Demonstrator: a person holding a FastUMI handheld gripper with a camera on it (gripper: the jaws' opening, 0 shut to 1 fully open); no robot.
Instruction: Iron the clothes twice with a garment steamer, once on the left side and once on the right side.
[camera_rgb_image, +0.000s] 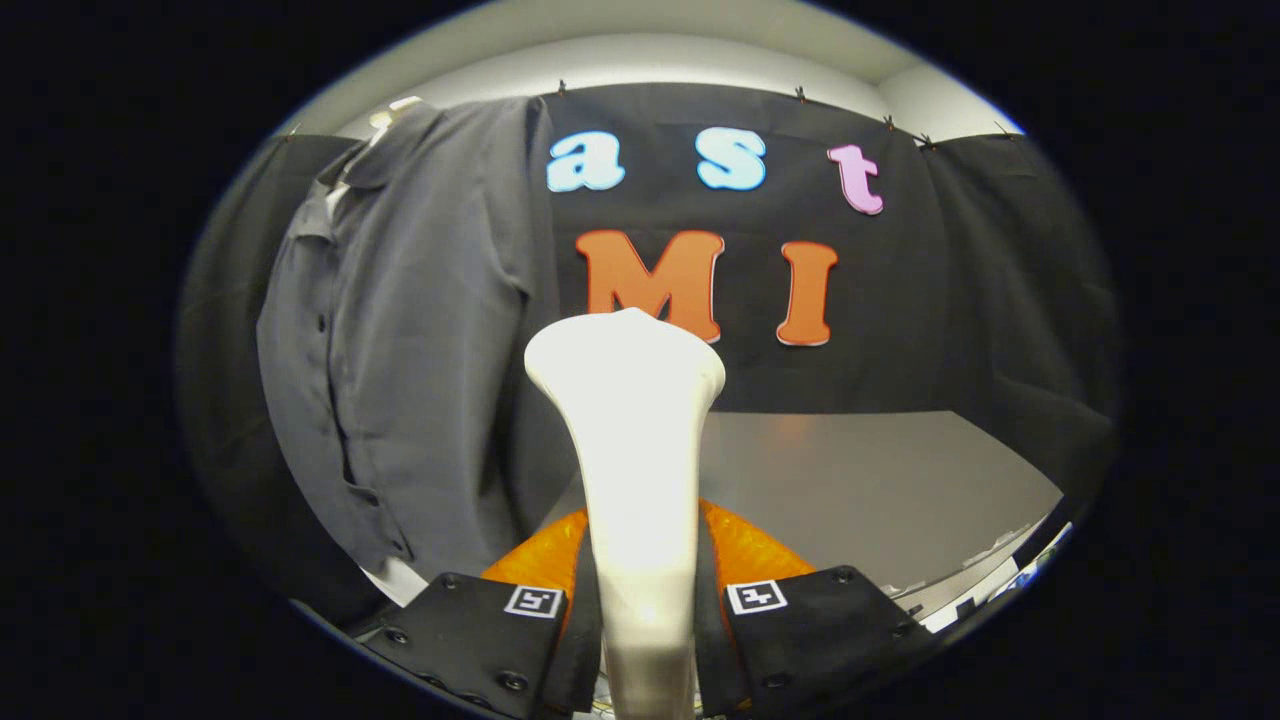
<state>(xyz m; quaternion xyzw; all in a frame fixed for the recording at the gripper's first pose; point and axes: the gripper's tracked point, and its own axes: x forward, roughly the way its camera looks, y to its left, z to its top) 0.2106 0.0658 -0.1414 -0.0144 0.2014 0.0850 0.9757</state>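
White steamer (630, 440) clamped in tongs (645, 610) — grey shirt (400, 330) hem just left.

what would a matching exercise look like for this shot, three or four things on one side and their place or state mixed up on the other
Things:
1. white flared-head garment steamer
2. dark grey buttoned shirt
3. grey table top
4. gripper

Places or states:
a. hanging in front of the booth wall, beside the steamer head
b. shut on the steamer's handle
c. flat surface beyond the fingers, below the wall
d. upright between the fingers, head away from the camera

Pairs: 1-d, 2-a, 3-c, 4-b
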